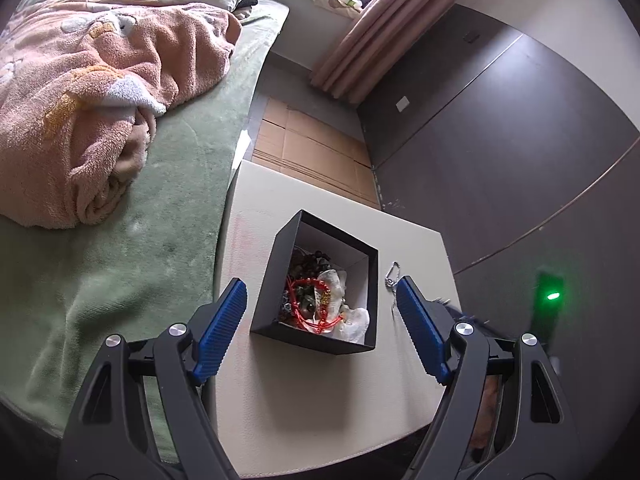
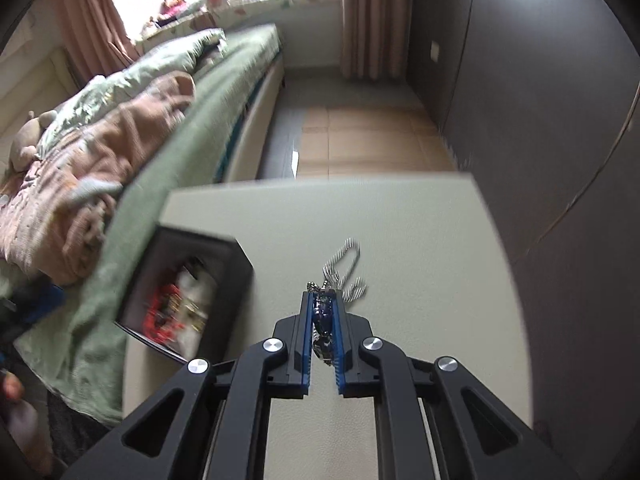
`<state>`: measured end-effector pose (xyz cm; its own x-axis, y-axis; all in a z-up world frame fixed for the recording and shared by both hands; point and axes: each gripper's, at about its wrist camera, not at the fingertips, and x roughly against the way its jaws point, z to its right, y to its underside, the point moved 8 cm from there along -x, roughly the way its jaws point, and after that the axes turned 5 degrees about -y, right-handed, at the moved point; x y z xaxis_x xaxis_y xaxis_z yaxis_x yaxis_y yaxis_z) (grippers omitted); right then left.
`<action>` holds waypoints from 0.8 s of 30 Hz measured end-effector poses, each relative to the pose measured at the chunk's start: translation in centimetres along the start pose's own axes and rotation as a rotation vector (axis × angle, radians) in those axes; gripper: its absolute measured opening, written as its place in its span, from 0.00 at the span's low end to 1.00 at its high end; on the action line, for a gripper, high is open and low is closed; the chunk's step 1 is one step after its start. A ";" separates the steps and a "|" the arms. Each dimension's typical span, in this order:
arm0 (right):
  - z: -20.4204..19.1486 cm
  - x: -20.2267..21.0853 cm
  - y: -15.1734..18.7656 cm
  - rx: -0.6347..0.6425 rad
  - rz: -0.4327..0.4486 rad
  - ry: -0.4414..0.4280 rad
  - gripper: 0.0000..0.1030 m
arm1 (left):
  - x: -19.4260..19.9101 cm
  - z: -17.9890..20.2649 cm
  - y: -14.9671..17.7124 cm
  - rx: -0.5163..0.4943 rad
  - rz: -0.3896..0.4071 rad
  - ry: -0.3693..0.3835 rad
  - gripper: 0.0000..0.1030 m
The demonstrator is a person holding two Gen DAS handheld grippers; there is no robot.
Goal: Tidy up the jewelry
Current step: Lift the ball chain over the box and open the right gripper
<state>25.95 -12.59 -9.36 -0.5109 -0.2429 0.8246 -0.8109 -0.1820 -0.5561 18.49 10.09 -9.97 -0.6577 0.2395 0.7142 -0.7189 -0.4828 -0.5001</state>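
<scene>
A black open box [image 1: 273,280] stands on the white table [image 1: 304,392], filled with red cord, dark beads and clear bags of jewelry. My left gripper [image 1: 320,282] is open, its blue pads spread to either side of the box's near end without touching it. Right of the box a silver ball chain [image 1: 394,274] is partly lifted. In the right wrist view my right gripper [image 2: 323,294] is shut on this chain [image 2: 344,260]; a loop hangs beyond the tips and the rest is bunched between the pads. The box [image 2: 236,276] is blurred at the left.
A bed with a green cover [image 1: 160,208] and a crumpled pink blanket [image 1: 100,112] lies along the table's left side. Flat cardboard [image 1: 312,152] covers the floor beyond the table. A dark wall panel [image 1: 520,160] stands to the right, with a green light [image 1: 553,295] near it.
</scene>
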 end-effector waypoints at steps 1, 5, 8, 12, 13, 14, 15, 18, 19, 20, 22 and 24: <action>-0.4 1.4 -1.0 0.011 0.025 0.005 0.08 | 0.0 0.1 0.0 0.001 -0.005 0.007 0.75; -1.8 5.6 -4.4 0.050 0.098 0.024 0.08 | -0.1 0.5 0.1 -0.001 -0.010 0.028 0.90; -2.9 8.9 -6.6 0.082 0.151 0.037 0.08 | 0.1 0.5 0.0 0.003 -0.003 0.037 0.95; -5.2 12.8 -9.6 0.130 0.218 0.046 0.08 | 0.0 0.0 -0.1 0.028 -0.025 0.037 0.95; -5.6 13.5 -10.0 0.138 0.229 0.046 0.08 | 0.0 -0.2 -0.2 0.035 -0.026 0.040 0.95; -6.2 14.4 -10.5 0.148 0.243 0.046 0.08 | 0.1 -0.3 -0.2 0.039 -0.022 0.046 0.95; -6.9 15.2 -11.0 0.158 0.256 0.045 0.08 | 0.3 -0.3 -0.4 0.044 -0.014 0.053 0.95; -8.5 16.7 -11.9 0.181 0.281 0.037 0.08 | 0.8 -0.4 -0.7 0.041 0.008 0.059 0.95; -9.3 17.2 -12.2 0.190 0.290 0.030 0.08 | 1.0 -0.4 -0.8 0.040 0.012 0.061 0.95; -9.8 17.4 -12.3 0.197 0.295 0.026 0.08 | 1.1 -0.4 -0.9 0.038 0.017 0.064 0.95; -10.9 17.6 -12.6 0.211 0.300 0.014 0.08 | 1.5 -0.5 -1.1 0.043 0.030 0.069 0.95; -11.8 17.4 -12.7 0.220 0.296 0.003 0.08 | 2.1 -0.8 -1.4 0.059 0.058 0.070 0.95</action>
<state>24.02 -3.22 13.25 -0.7157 -0.3128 0.6245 -0.5469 -0.3052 -0.7796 17.96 11.98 -8.20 -0.7131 0.2669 0.6482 -0.6663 -0.5456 -0.5084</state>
